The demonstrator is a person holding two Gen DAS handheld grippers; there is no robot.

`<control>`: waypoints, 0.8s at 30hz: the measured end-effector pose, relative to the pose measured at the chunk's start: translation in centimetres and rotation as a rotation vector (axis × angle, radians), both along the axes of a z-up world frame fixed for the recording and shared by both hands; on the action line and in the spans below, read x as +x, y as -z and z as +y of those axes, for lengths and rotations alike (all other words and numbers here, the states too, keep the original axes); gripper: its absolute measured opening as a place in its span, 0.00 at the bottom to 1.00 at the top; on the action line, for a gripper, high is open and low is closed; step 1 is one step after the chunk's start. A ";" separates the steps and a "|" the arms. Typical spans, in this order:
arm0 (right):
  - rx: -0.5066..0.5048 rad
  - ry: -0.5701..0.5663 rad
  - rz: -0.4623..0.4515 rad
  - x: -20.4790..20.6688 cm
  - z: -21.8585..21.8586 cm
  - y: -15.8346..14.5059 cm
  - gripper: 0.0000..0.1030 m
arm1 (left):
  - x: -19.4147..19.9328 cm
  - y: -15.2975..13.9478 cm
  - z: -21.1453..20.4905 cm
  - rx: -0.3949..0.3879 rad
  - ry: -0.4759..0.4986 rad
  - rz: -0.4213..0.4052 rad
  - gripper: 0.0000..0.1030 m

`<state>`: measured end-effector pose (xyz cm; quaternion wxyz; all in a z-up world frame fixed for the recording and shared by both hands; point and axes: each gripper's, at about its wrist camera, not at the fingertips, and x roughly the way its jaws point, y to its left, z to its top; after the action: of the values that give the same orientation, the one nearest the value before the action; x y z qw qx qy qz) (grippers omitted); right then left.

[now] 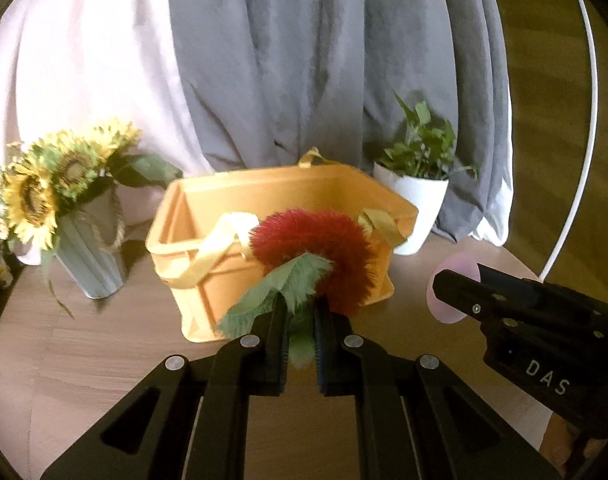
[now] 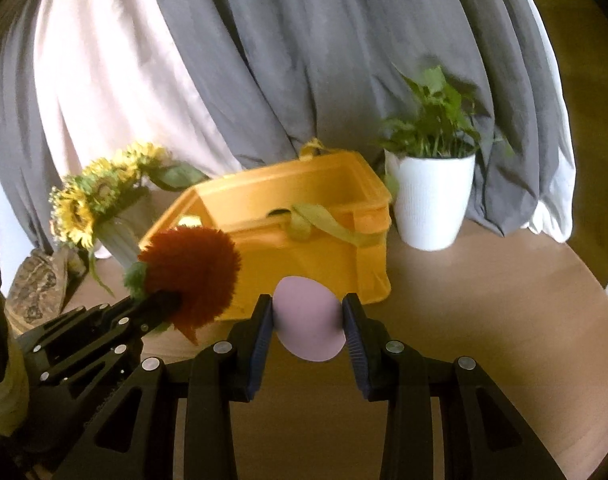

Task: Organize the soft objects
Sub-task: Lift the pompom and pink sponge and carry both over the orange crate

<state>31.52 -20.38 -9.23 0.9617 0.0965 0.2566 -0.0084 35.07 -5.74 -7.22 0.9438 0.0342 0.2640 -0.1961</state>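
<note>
My left gripper (image 1: 299, 312) is shut on the green leaves of a fuzzy red plush fruit (image 1: 320, 252), held in front of the near wall of an open yellow fabric basket (image 1: 207, 280). It also shows in the right wrist view (image 2: 165, 300), with the plush (image 2: 191, 272) at its tip. My right gripper (image 2: 308, 316) is shut on a soft pink egg-shaped ball (image 2: 308, 320), held just before the basket's (image 2: 336, 264) near wall. In the left wrist view the right gripper (image 1: 448, 284) and pink ball (image 1: 460, 268) are to the right of the basket.
A vase of sunflowers (image 1: 63, 200) stands left of the basket, a white potted plant (image 1: 416, 204) right of it. Grey and white drapes (image 1: 304, 60) hang behind. All stand on a round wooden table (image 2: 504, 320). A brown patterned object (image 2: 39, 288) lies far left.
</note>
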 end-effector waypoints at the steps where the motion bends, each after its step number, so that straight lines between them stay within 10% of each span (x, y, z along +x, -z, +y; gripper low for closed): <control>1: 0.000 -0.006 -0.005 0.0 0.0 -0.3 0.36 | -0.2 -0.5 0.1 -0.003 -0.009 -0.009 0.11; 24: -0.009 -0.089 -0.186 1.8 0.4 -7.4 0.36 | 0.7 -7.4 0.9 -0.045 -0.084 -0.186 0.11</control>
<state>33.32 -20.00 -1.79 0.9812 0.0808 0.1701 0.0422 35.72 -4.83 0.22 0.9721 0.0202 0.1718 -0.1582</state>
